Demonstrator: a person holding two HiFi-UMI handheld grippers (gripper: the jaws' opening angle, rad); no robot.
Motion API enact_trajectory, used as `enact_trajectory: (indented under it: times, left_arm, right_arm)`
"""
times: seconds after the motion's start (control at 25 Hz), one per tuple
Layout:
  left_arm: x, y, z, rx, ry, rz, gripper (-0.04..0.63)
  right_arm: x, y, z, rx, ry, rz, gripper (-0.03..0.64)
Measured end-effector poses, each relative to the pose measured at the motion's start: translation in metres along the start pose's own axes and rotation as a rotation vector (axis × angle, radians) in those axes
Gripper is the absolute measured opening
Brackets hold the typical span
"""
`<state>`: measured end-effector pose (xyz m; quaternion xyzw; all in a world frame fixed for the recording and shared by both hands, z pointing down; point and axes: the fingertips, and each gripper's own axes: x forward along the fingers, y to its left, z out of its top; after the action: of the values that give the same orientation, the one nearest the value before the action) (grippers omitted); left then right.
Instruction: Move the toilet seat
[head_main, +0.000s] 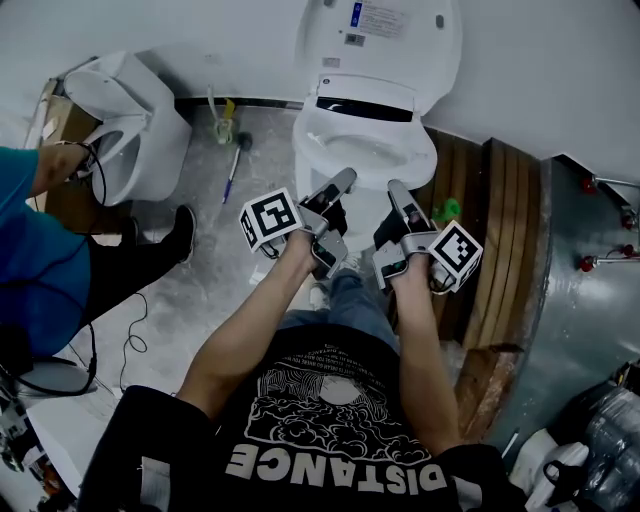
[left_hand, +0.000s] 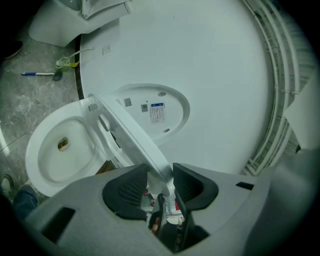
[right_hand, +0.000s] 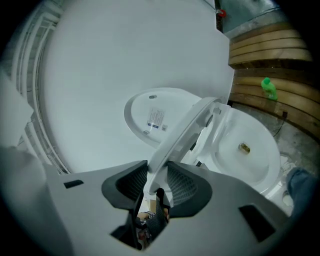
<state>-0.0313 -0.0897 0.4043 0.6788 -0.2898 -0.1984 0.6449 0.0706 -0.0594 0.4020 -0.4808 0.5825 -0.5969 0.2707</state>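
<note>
A white toilet stands against the wall with its lid raised upright. Its seat is tilted up off the bowl, hinged at the back and seen edge-on in both gripper views. My left gripper is shut on the seat's front rim, which runs between its dark pads. My right gripper grips the same rim from the other side, and the seat rises out of its jaws toward the hinge. The bowl lies below to the right.
A second toilet stands at the left, with a person in a blue shirt beside it. A blue-handled brush lies on the grey floor. Curved wooden planks and a green bottle sit right of the toilet.
</note>
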Motion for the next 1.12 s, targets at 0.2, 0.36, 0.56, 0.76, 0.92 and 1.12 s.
enact_trajectory:
  times: [0.2,0.36,0.56,0.76,0.92,1.12]
  left_arm:
    - [0.013,-0.018,0.016,-0.012,-0.024,-0.034,0.164]
    - [0.015,-0.038,0.021,-0.004,-0.030,-0.072,0.164]
    - [0.015,-0.067,0.024,0.016,-0.029,-0.130,0.163]
    - [0.035,-0.079,0.044,0.014,-0.036,-0.160,0.164]
    - [0.060,-0.081,0.066,0.001,-0.045,-0.160,0.163]
    - [0.075,-0.093,0.082,0.014,-0.073,-0.173,0.164]
  right_arm:
    - [0.013,0.020,0.014,0.021,-0.001,0.067,0.126]
    - [0.014,0.040,0.021,0.013,-0.008,0.111,0.127]
    - [0.011,0.066,0.030,0.003,-0.016,0.174,0.127]
    - [0.032,0.081,0.047,0.000,-0.018,0.214,0.127]
    - [0.060,0.087,0.067,0.014,-0.013,0.206,0.126]
    - [0.075,0.102,0.082,0.020,-0.005,0.218,0.124]
